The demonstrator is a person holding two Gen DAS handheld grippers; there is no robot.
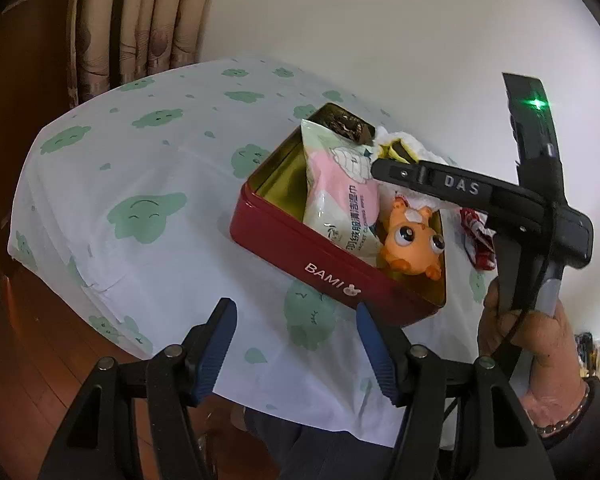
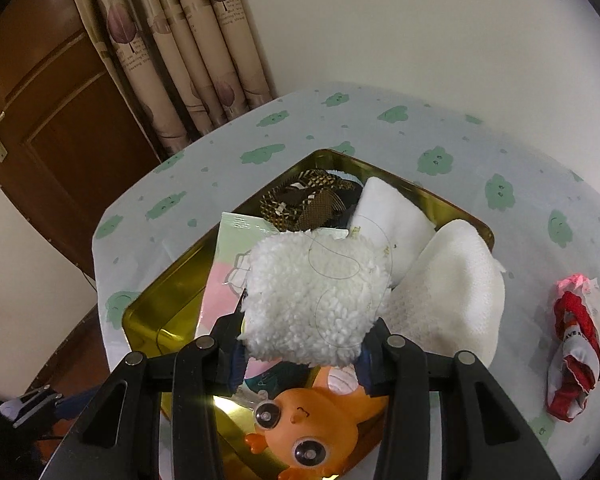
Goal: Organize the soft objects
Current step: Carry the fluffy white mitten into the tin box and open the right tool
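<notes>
A red tin [image 1: 300, 256] with a gold inside [image 2: 156, 320] stands on the table. It holds a pink-and-white wipes pack [image 1: 340, 200], an orange big-eyed toy [image 1: 412, 244], a brown patterned cloth [image 2: 308, 200] and two folded white towels [image 2: 452, 280]. My right gripper [image 2: 300, 360] is shut on a fluffy white pad [image 2: 316, 300], held above the tin's contents. In the left wrist view that gripper [image 1: 384, 168] reaches over the tin from the right, with a hand [image 1: 540, 340] on its handle. My left gripper [image 1: 298, 348] stands open and empty in front of the tin's near wall.
A crumpled red-and-white cloth [image 2: 576, 344] lies on the table right of the tin. The tablecloth [image 1: 140, 160] is white with green cloud prints. Curtains [image 2: 188, 60] and a brown door [image 2: 52, 100] stand behind the table, and its left edge drops to a wooden floor.
</notes>
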